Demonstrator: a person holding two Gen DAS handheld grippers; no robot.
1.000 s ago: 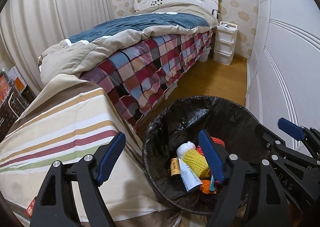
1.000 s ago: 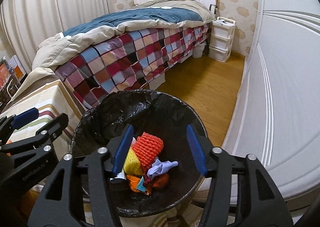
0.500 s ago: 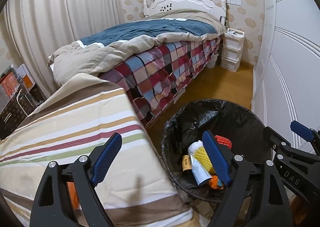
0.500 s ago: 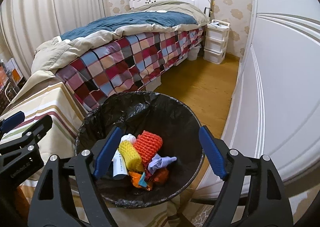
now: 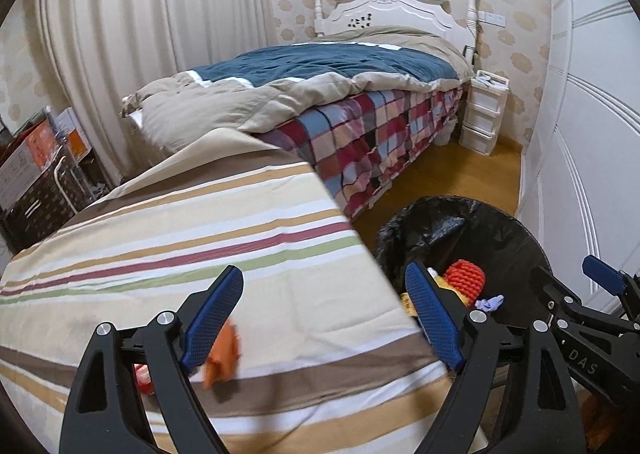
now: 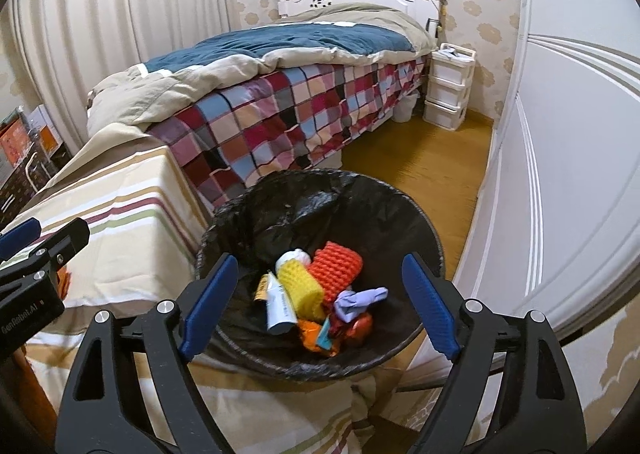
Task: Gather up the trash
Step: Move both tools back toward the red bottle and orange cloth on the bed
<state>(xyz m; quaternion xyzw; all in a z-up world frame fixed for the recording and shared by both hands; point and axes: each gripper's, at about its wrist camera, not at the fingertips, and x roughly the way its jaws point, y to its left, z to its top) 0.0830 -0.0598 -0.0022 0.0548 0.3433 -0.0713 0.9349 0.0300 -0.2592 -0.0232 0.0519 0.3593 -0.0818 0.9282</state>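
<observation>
A black-lined trash bin [image 6: 416, 217] stands on the floor beside the striped table [image 5: 168, 246]. It holds an orange foam net [image 6: 338, 266], a yellow foam net [image 6: 298, 288], a white tube [image 6: 280, 308], a purple scrap [image 6: 356, 300] and orange wrappers [image 6: 316, 336]. My right gripper [image 6: 318, 302] is open and empty above the bin. My left gripper [image 5: 326, 318] is open and empty over the table's near edge. An orange wrapper [image 5: 224, 354] lies on the table by its left finger, and a red item [image 5: 144, 376] shows partly behind that finger.
A bed [image 5: 360, 125] with a plaid cover stands beyond the table. A white wardrobe [image 6: 568, 173] lines the right side. A white drawer unit [image 6: 448, 85] stands by the headboard. Boxes and a rack [image 5: 36, 169] stand at far left. Wood floor [image 6: 420, 165] lies between bed and wardrobe.
My left gripper has swung left from over the bin to over the striped table, bringing the orange wrapper into view. My right gripper has opened wider and pulled back slightly above the bin.
</observation>
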